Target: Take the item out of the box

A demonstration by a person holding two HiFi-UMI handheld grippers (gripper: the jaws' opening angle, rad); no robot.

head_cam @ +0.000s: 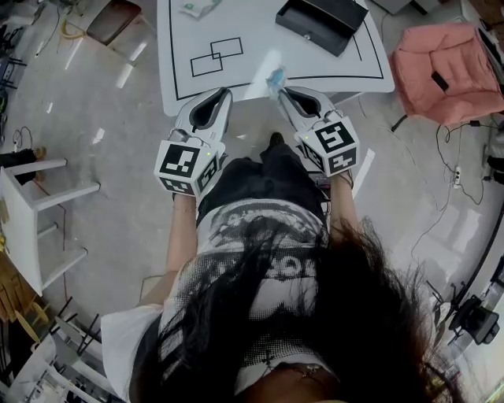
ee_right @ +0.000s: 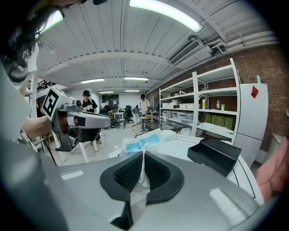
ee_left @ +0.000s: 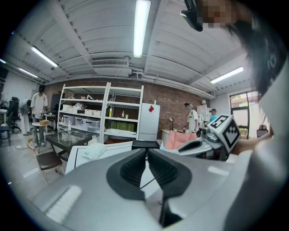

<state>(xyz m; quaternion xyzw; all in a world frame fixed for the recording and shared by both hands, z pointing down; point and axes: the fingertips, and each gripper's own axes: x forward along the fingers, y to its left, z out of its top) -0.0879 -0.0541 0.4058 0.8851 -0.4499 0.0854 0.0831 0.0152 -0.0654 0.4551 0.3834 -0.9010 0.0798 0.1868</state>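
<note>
The black box (head_cam: 321, 24) lies open at the far right of the white table (head_cam: 331, 67); it also shows as the box (ee_right: 214, 155) and the box (ee_left: 145, 144). My right gripper (head_cam: 282, 90) hovers at the table's near edge, shut on a clear plastic packet with blue print (head_cam: 275, 77). The packet (ee_right: 141, 145) sticks up from between the right gripper's (ee_right: 142, 158) pads. My left gripper (head_cam: 223, 93) hangs beside it at the table's near edge. Seen along its own jaws, the left gripper (ee_left: 146, 152) is shut with nothing in it.
A second pale packet (head_cam: 197, 8) lies at the table's far left, and black rectangles (head_cam: 216, 55) are drawn on the top. A pink chair (head_cam: 441, 71) stands to the right, a white stool (head_cam: 39, 228) to the left. Shelves (ee_left: 90, 117) and people stand far off.
</note>
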